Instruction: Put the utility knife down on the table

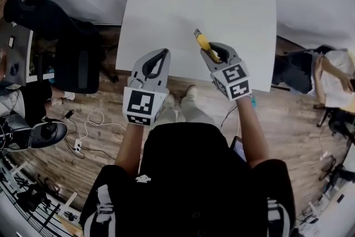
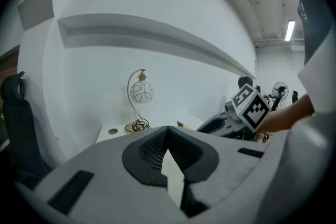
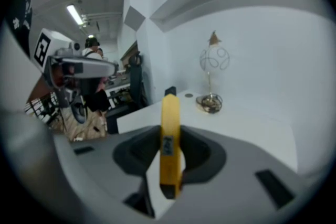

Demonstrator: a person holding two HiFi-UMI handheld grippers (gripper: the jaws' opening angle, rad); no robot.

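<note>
- A slim yellow utility knife [image 1: 203, 41], dark at its tip, is being pinched between the grey plastic jaws of the right gripper [image 1: 213, 55], over the near part of the smooth white desk [image 1: 244, 14].
- Its long axis is being pointed away from the person, angling slightly left.
- The left gripper [image 1: 164, 54] is being held with its ribbed jaws pressed together, empty.

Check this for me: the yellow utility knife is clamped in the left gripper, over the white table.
Wrong gripper: the yellow utility knife is clamped in the right gripper, over the white table. The right gripper view shows it between those jaws.
</note>
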